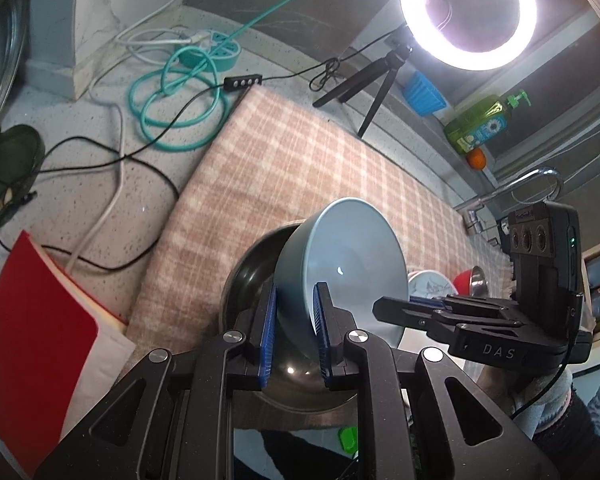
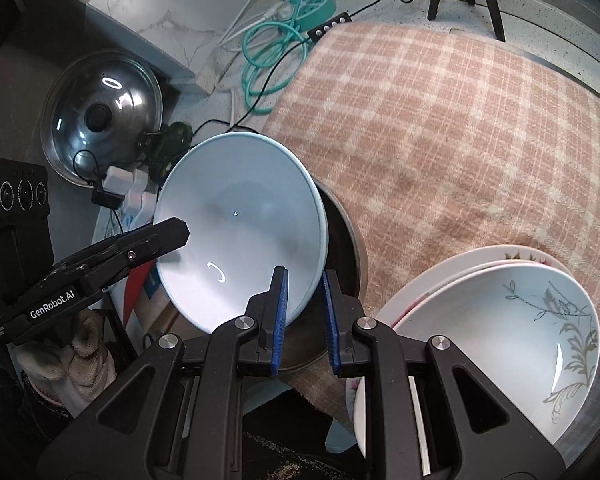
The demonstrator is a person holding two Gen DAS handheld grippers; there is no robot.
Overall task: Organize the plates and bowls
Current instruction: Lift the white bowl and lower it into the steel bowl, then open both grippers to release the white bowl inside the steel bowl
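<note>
Both the left hand-held gripper (image 1: 296,332) and right hand-held gripper (image 2: 304,316) pinch the blue bowl (image 1: 340,264) by opposite rims, tilted just above the steel bowl (image 1: 252,276), seemingly for nesting.

We read "DAS" in pale letters on the black body of the right claw (image 1: 394,310), seen from the left wrist view; whatever follows those letters is cut off by the angle. From the right wrist view, we read "GenRobot.AI" in white on the black side of the left claw (image 2: 172,236), with a few lines of smaller print beside it that are too tiny for us to make out. The green soap bottle (image 1: 482,120) carries a printed label, but we cannot read its words.
</note>
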